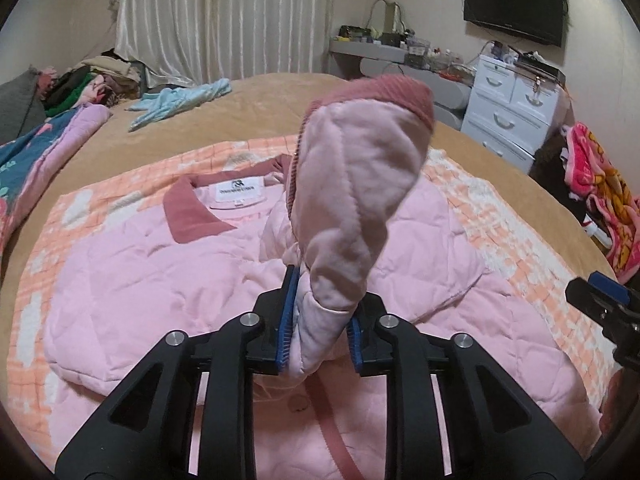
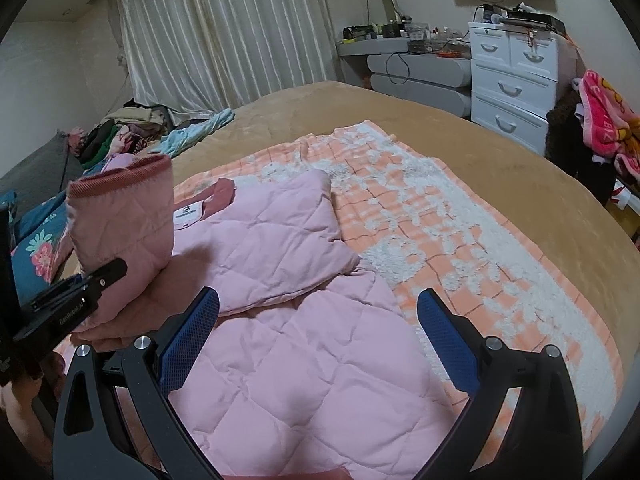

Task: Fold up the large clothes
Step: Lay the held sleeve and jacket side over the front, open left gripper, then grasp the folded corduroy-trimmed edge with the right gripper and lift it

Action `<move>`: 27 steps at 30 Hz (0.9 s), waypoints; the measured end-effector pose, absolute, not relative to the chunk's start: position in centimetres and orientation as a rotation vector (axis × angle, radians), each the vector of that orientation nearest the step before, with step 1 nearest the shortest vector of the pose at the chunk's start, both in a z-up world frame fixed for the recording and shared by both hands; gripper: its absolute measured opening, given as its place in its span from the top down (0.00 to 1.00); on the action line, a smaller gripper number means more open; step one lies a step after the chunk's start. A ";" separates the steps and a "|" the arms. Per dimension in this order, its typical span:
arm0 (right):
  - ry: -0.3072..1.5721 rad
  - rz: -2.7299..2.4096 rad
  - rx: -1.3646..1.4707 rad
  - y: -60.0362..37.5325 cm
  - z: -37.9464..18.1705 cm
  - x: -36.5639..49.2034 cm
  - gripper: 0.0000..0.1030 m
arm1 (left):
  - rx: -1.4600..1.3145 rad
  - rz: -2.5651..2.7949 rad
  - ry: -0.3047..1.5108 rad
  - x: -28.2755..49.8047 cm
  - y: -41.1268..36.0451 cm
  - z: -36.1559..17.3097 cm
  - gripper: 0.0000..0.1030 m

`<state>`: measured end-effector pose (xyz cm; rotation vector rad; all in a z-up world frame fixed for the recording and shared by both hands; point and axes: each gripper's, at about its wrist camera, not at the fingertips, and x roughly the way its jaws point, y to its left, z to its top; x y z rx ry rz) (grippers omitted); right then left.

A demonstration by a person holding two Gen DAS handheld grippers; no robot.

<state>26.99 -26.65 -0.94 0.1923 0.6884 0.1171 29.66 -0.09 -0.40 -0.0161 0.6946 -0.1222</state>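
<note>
A pink quilted jacket (image 1: 140,272) with a dusty-rose collar (image 1: 188,212) lies spread out, front up, on an orange-and-white blanket. My left gripper (image 1: 322,320) is shut on one sleeve (image 1: 352,184), which stands upright above the jacket body with its rose cuff on top. From the right wrist camera, that raised sleeve (image 2: 124,216) and the left gripper (image 2: 80,292) are at the left. The other sleeve (image 2: 272,240) lies folded across the chest. My right gripper (image 2: 318,300) hangs open over the jacket's lower part (image 2: 300,360), with nothing between its fingers.
The orange-and-white blanket (image 2: 440,240) lies on a tan bedspread (image 2: 400,128). A floral quilt (image 1: 24,160), a clothes pile (image 1: 92,84) and a light blue garment (image 1: 180,100) sit at the bed's far left. White drawers (image 2: 508,80) and a pink towel (image 1: 600,192) are to the right.
</note>
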 end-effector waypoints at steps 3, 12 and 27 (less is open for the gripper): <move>0.692 0.111 0.195 -26.8 -1.1 27.1 0.04 | 0.002 -0.139 0.709 29.8 -0.8 -0.8 0.82; 0.707 0.101 0.186 -26.7 -1.5 27.3 0.04 | 0.046 -0.225 0.807 30.2 -2.2 -2.4 0.47; 0.737 0.140 0.156 -24.0 -2.0 27.9 0.04 | -0.012 -0.301 0.835 27.5 1.2 -2.1 0.10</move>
